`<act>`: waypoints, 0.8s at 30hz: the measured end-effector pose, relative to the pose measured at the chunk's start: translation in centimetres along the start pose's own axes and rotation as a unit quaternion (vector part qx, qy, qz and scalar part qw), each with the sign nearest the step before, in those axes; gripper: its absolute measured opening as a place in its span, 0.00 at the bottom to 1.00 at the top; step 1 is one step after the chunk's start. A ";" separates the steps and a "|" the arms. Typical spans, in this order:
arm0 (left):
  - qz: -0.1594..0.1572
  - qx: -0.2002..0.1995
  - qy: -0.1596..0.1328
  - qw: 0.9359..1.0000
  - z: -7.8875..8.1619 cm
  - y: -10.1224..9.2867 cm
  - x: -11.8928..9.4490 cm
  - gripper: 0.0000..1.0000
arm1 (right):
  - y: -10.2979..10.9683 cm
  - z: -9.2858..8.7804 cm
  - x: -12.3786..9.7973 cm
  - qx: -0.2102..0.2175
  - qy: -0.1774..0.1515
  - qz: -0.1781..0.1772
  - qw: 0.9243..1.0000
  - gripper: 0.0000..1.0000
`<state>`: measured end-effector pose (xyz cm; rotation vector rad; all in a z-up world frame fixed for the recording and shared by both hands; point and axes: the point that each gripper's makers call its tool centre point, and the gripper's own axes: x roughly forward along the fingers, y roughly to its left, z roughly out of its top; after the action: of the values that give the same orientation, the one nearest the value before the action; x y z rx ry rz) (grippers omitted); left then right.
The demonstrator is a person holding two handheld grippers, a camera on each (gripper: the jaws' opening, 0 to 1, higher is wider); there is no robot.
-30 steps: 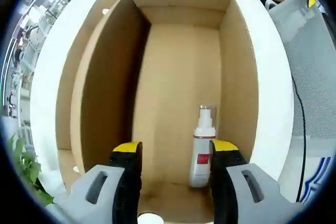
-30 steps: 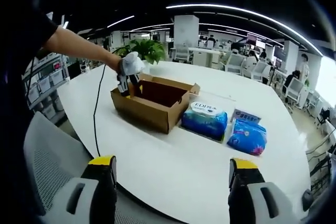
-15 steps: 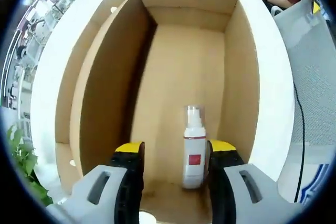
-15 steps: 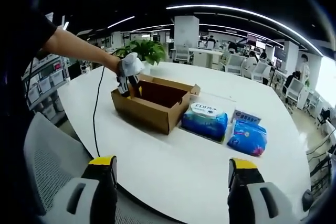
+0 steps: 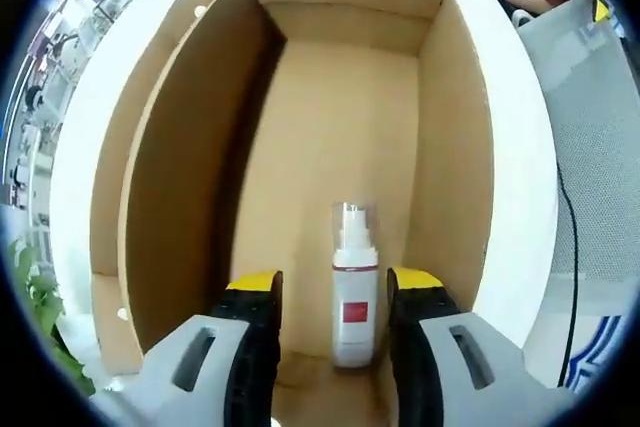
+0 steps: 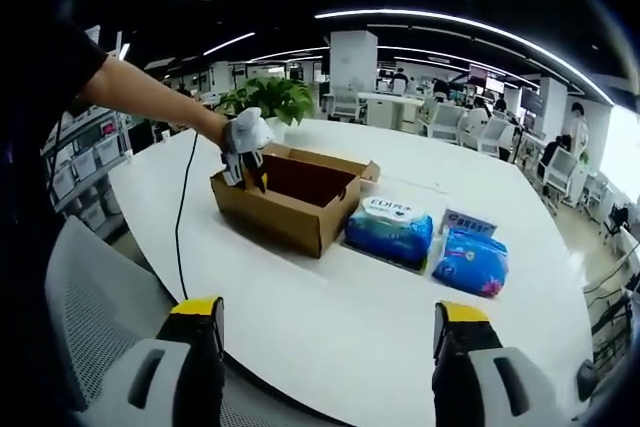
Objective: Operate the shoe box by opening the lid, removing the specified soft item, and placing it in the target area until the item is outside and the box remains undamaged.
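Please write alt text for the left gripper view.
The open left gripper reaches into an open cardboard box, its jaws on either side of a white bottle with a red label lying on the box floor.

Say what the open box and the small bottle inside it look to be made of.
Box: plain brown corrugated cardboard, matte, with raw unprinted walls and folded flaps. Bottle: likely white plastic, smooth and slightly glossy, with a clear cap over a pump top and a red label.

My left gripper [image 5: 328, 297] reaches into the open shoe box [image 5: 180, 167]. Its jaws stand apart around a white spray bottle [image 5: 352, 297] lying on the box floor
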<state>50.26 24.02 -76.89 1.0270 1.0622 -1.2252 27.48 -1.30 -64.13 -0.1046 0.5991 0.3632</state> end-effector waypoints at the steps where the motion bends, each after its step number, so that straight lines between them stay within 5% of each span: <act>1: 0.000 -0.003 -0.001 1.000 0.0 0.0 0.0 0.40 | 0.0 0.0 0.0 0.000 0.000 0.000 1.000 0.85; 11: 0.017 -0.011 0.000 1.000 -0.5 0.5 0.1 0.38 | 0.0 0.0 0.0 0.003 -0.002 -0.001 1.000 0.85; 24: 0.002 -0.001 0.008 1.000 -0.8 -0.2 1.0 0.28 | -0.1 0.0 0.0 0.001 0.000 -0.003 1.000 0.84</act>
<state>50.02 24.54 -78.08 1.0378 1.0732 -1.2142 27.52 -1.34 -64.17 -0.1037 0.5986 0.3571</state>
